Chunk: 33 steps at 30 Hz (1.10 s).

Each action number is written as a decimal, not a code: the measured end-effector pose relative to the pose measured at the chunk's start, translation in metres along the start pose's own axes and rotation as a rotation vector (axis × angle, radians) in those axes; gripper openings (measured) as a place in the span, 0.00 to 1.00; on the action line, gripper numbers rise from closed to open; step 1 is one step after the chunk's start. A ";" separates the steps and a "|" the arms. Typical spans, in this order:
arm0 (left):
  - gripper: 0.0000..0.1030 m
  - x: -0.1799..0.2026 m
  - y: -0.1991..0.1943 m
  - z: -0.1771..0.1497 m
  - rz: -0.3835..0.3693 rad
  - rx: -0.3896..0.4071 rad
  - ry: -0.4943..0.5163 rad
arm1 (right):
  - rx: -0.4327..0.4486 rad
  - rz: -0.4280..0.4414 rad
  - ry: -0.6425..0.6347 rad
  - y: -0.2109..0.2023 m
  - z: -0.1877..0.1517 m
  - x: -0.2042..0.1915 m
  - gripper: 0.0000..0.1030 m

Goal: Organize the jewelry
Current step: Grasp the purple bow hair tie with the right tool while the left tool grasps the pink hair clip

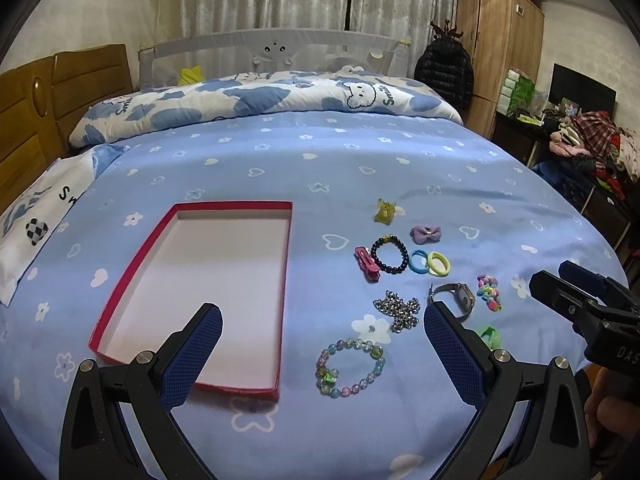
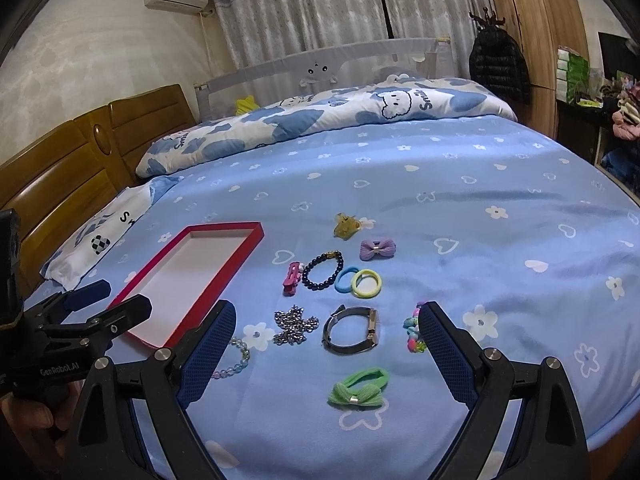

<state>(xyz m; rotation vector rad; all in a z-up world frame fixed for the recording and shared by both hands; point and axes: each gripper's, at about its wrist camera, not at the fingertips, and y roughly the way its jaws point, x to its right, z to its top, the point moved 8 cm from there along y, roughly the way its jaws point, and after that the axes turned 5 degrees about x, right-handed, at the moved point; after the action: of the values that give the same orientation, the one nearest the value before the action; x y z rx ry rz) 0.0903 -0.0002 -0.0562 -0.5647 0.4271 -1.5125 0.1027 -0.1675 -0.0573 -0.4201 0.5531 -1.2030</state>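
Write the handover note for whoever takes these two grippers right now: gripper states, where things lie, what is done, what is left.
Left gripper: open, empty, above the bed near the red tray.
Right gripper: open, empty, above the watch.
Tray holds nothing. Every piece lies on the blue sheet right of it: beaded bracelets, hair ties, clips, bows, silver chain.
Done: nothing yet. Left: move all pieces into the tray.

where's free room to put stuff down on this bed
The red tray is bare inside. Open sheet lies right of the purple bow, up to the quilt. Crowded: tray to bead string.
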 end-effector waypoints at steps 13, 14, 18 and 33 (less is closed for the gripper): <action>0.96 0.008 0.049 0.018 -0.041 -0.079 0.010 | -0.057 0.009 0.070 0.033 0.009 0.045 0.91; 0.95 0.009 0.054 0.019 -0.043 -0.087 0.010 | -0.064 0.010 0.074 0.036 0.010 0.048 0.91; 0.93 0.012 0.074 0.026 -0.048 -0.112 0.016 | -0.087 0.014 0.087 0.052 0.015 0.057 0.90; 0.78 0.023 0.169 0.029 -0.080 -0.296 0.009 | -0.263 0.025 0.142 0.146 0.021 0.088 0.64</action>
<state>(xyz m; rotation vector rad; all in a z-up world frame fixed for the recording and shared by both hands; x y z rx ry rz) 0.2443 -0.0249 -0.1308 -0.8146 0.6473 -1.5389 0.2474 -0.2053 -0.1405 -0.5508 0.8420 -1.1459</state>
